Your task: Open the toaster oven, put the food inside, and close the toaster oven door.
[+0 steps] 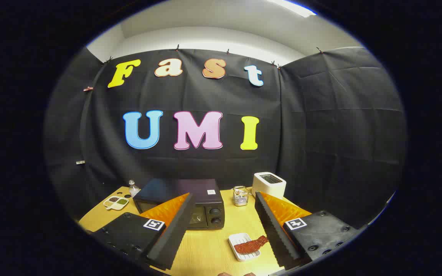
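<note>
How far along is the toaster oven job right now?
Nothing looks done yet. The toaster oven on the table has its door shut, and the food lies on its small white dish, between the fingers. The claw is open and holds nothing. Left: open the door, put the food inside, close the door.

Booth's pretty simple: a yellowish wood-grain desk (pixel 209 249) backed by creased black cloth wall (pixel 320 126) clipped along its top edge. Above the cloth, plain white wall (pixel 205 38) and a bright ceiling strip light (pixel 292 7).
</note>
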`<state>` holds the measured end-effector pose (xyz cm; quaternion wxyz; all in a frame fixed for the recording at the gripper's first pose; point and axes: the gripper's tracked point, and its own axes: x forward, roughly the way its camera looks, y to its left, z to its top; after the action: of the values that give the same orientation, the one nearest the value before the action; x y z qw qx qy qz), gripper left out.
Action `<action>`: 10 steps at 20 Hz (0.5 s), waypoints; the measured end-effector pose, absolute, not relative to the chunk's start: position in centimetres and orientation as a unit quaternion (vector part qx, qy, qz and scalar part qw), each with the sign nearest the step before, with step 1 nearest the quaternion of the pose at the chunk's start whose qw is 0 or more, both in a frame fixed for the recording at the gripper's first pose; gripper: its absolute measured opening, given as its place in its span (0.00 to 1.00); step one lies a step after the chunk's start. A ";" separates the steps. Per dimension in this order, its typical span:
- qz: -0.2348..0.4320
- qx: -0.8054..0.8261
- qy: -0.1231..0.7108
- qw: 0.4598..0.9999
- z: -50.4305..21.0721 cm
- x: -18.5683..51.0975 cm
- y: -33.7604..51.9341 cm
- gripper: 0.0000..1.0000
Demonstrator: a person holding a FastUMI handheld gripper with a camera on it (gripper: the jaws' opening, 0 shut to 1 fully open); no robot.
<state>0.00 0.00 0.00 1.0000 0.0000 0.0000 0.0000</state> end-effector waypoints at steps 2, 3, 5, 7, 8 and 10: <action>0.003 -0.003 -0.006 1.000 0.2 -0.2 0.4 0.97; 0.004 -0.005 -0.006 1.000 0.1 -0.2 0.5 0.97; 0.008 -0.005 -0.006 1.000 -0.1 -0.1 0.8 0.97; 0.009 -0.005 -0.002 1.000 -0.3 0.0 0.8 0.97; 0.009 -0.005 0.000 1.000 -0.5 0.1 0.8 0.97; 0.010 -0.002 0.003 1.000 -0.7 0.2 0.8 0.97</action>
<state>0.23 0.82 -0.73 0.9999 -0.0018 0.0025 0.0101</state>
